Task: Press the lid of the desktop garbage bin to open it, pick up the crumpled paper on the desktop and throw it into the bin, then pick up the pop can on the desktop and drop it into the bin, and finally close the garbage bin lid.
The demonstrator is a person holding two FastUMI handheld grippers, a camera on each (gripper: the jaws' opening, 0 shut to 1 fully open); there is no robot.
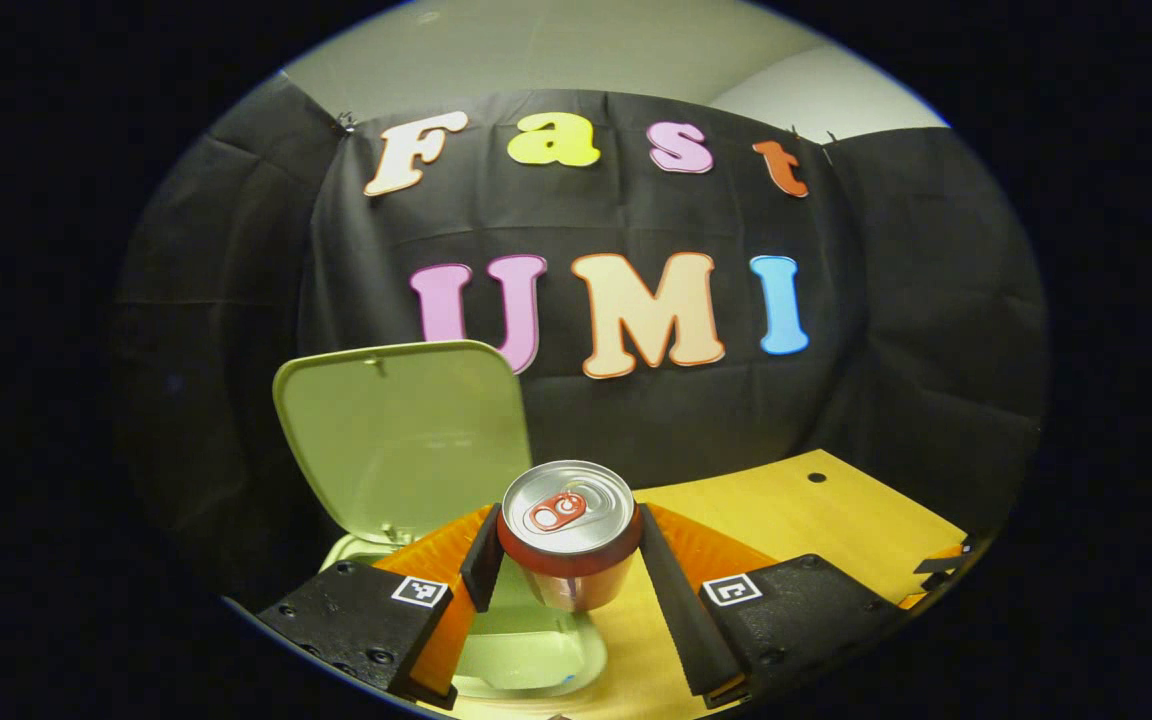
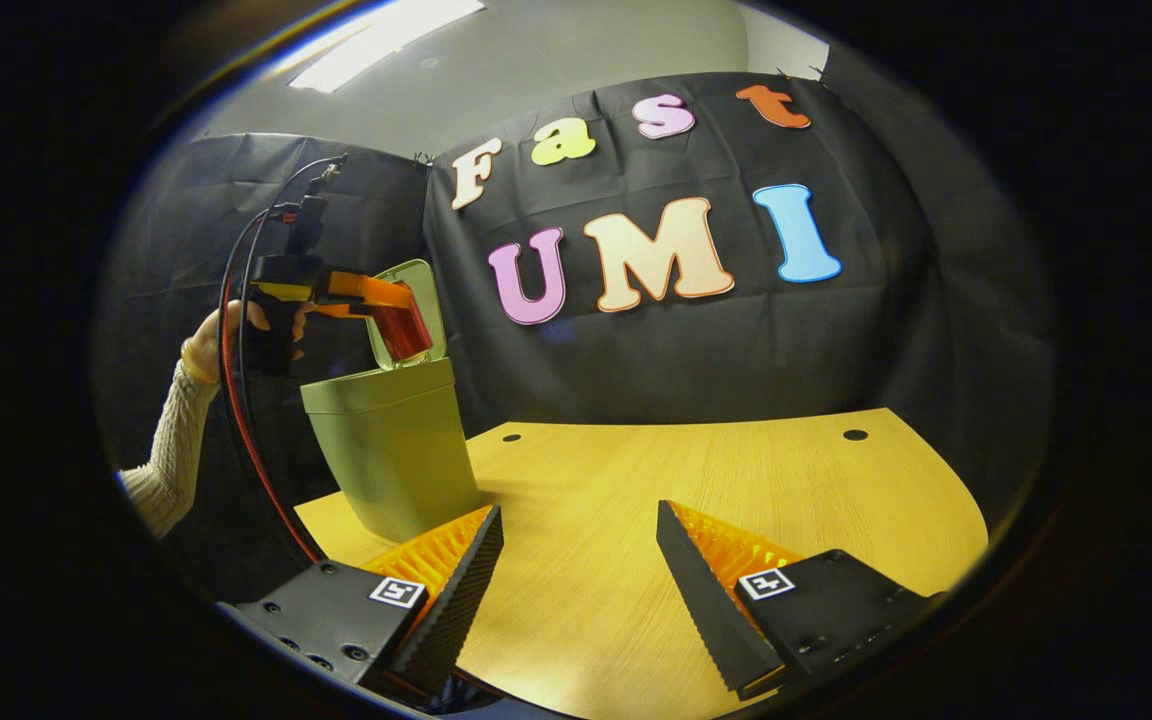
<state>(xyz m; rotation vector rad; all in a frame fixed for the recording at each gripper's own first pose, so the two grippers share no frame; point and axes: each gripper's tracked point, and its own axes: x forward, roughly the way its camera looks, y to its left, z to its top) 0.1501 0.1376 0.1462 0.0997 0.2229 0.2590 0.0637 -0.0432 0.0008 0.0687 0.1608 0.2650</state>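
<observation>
In the left gripper view my left gripper is shut on the red pop can, its silver top facing the camera. Under the can is the open mouth of the pale green bin, whose lid stands raised behind it on the left. The right gripper view shows the left gripper holding the can tilted just above the rim of the bin, in front of the raised lid. My right gripper is open over the wooden table, nothing between its fingers.
A hand in a cream knit sleeve holds the left gripper, and red and black cables hang from it beside the bin. The table has small cable holes near its back edge. Black cloth walls close the booth.
</observation>
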